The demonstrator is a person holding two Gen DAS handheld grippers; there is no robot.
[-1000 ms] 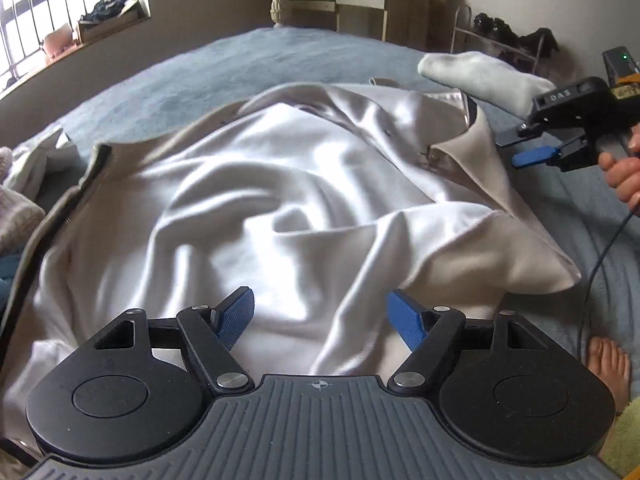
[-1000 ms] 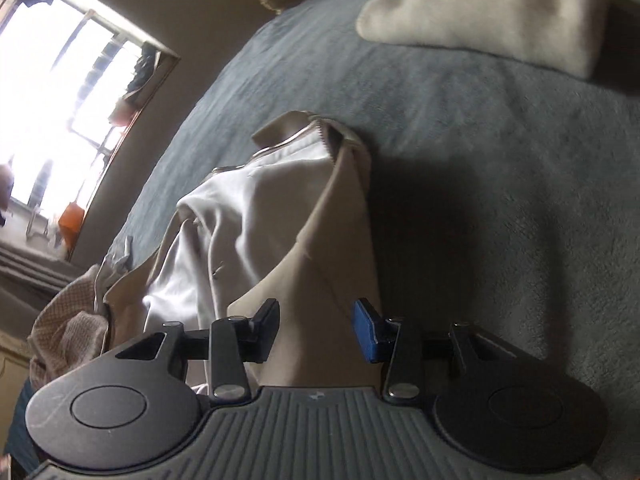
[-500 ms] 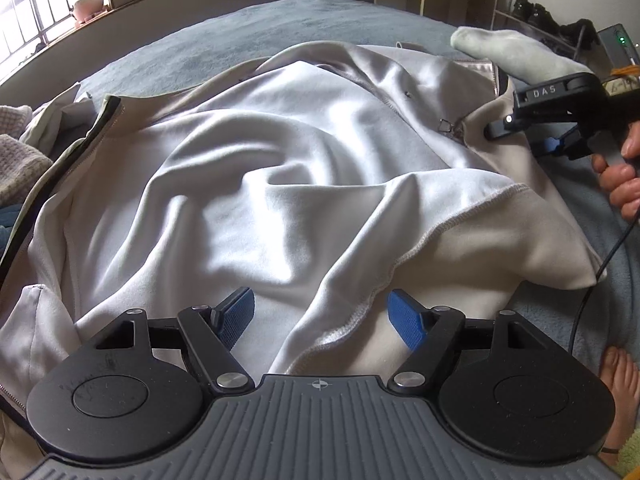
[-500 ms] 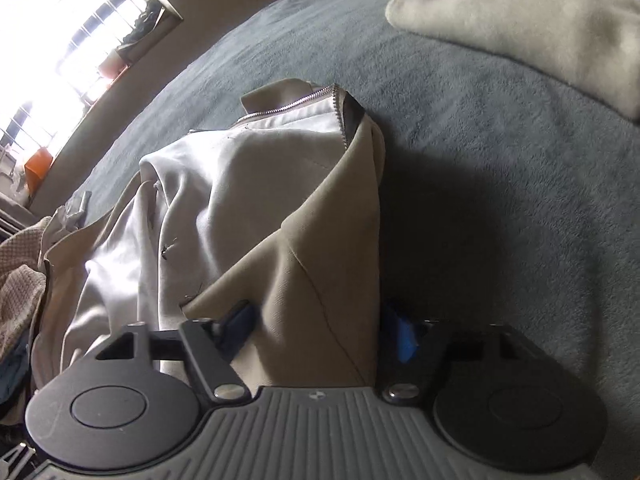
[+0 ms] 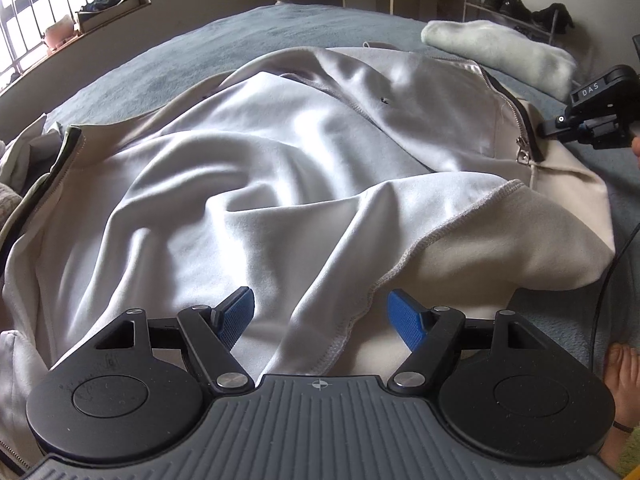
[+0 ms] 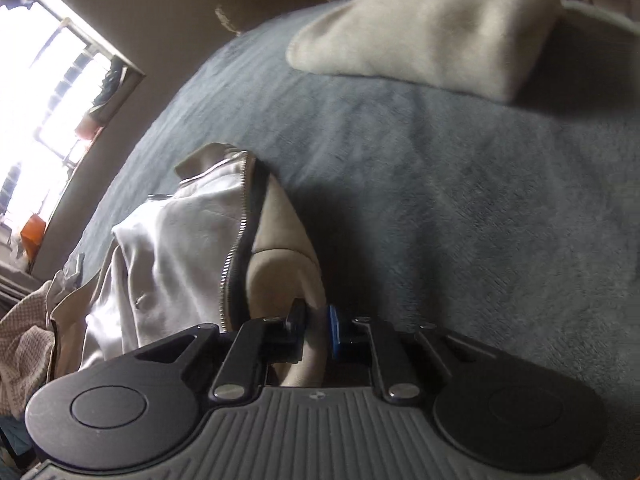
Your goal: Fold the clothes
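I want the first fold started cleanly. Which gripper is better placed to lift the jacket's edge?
Right gripper: jaws just closed onto the jacket beside its zipper. Left gripper hangs open.

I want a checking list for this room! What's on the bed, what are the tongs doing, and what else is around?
Surface: blue-grey blanket over the bed.
Job's things: pale zip jacket spread out, crumpled, unfolded.
Clutter: folded cream cloth beyond the jacket; knitted cloth at the bed's edge.
Grippers: left tongs open above the jacket; right tongs have just been closing, pinching the jacket's edge.
Cables: black cable beside the bed.
Surroundings: window, shoe rack, bare foot.
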